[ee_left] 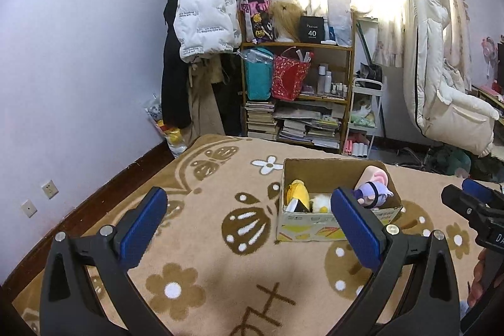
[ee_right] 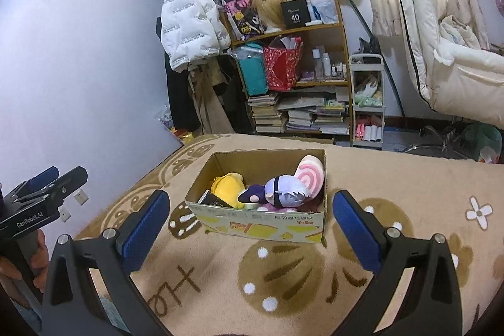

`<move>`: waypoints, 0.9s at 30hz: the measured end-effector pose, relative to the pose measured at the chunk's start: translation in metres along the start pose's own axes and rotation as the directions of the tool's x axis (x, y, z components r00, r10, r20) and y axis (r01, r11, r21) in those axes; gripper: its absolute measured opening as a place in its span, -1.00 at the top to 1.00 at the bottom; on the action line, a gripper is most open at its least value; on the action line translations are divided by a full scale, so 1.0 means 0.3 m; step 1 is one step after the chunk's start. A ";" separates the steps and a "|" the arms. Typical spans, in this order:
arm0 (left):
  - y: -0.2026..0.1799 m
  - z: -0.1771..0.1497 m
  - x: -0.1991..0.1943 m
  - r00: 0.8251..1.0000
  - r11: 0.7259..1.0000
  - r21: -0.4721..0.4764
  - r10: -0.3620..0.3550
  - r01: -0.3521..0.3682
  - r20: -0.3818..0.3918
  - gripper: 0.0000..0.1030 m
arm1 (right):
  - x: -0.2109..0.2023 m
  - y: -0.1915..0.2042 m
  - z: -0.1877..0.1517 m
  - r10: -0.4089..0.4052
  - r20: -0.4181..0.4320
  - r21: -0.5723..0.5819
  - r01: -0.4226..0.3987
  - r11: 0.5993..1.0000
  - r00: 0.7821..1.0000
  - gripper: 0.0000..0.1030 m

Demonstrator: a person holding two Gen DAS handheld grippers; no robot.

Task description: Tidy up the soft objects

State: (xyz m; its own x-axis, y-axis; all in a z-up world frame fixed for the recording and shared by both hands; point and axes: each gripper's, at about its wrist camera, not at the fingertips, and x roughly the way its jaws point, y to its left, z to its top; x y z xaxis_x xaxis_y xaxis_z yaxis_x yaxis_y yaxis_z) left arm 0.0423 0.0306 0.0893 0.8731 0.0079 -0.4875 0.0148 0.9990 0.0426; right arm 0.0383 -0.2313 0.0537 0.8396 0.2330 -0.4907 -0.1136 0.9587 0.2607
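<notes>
Tan patterned blanket (ee_right: pixel 393 178) spread over bed; cluttered shelf (ee_right: pixel 315 30) seen behind. Cardboard box (ee_right: pixel 261 225) set on blanket, holding yellow plush (ee_right: pixel 228 186), purple-haired doll (ee_right: pixel 283 189) and pink swirl plush (ee_right: pixel 310 177). Left gripper (ee_left: pixel 249 225) and right gripper (ee_right: pixel 249 225) both held spread wide, nothing gripped.
</notes>
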 end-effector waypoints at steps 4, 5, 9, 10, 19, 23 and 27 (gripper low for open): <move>0.009 -0.038 -0.026 1.000 1.000 -0.012 -0.011 0.012 0.011 -0.99 | -0.027 0.013 -0.026 -0.001 0.021 -0.027 0.001 1.000 1.000 -1.00; 0.012 -0.045 -0.027 1.000 1.000 -0.015 -0.013 0.013 0.014 -0.99 | -0.033 0.017 -0.032 -0.001 0.028 -0.032 0.002 0.999 1.000 -1.00; 0.012 -0.079 -0.058 0.998 1.000 -0.007 -0.023 0.023 0.056 -0.99 | -0.044 0.030 -0.059 -0.016 0.036 -0.040 0.018 0.999 0.999 -1.00; 0.009 -0.085 -0.064 0.998 1.000 0.001 -0.021 0.021 0.065 -0.99 | -0.042 0.034 -0.066 -0.022 0.028 -0.044 0.023 0.999 0.999 -1.00; 0.012 -0.139 -0.062 0.998 1.000 0.002 -0.010 0.010 0.070 -0.99 | -0.033 0.032 -0.128 -0.035 0.015 -0.064 0.036 0.997 0.999 -1.00; 0.012 -0.167 -0.038 0.999 1.000 0.002 -0.017 0.017 0.045 -0.99 | -0.025 0.031 -0.160 -0.032 0.002 -0.095 0.032 0.995 0.999 -1.00; 0.008 -0.181 -0.019 1.000 1.000 0.001 -0.015 0.015 0.023 -0.99 | -0.015 0.011 -0.160 -0.026 -0.012 -0.064 0.025 0.998 1.000 -1.00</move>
State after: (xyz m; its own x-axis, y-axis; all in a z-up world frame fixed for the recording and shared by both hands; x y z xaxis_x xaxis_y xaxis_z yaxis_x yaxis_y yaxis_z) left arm 0.0108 0.0354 0.0449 0.8839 -0.0080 -0.4675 0.0284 0.9989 0.0366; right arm 0.0085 -0.2213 0.0167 0.8358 0.2102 -0.5073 -0.1266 0.9727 0.1945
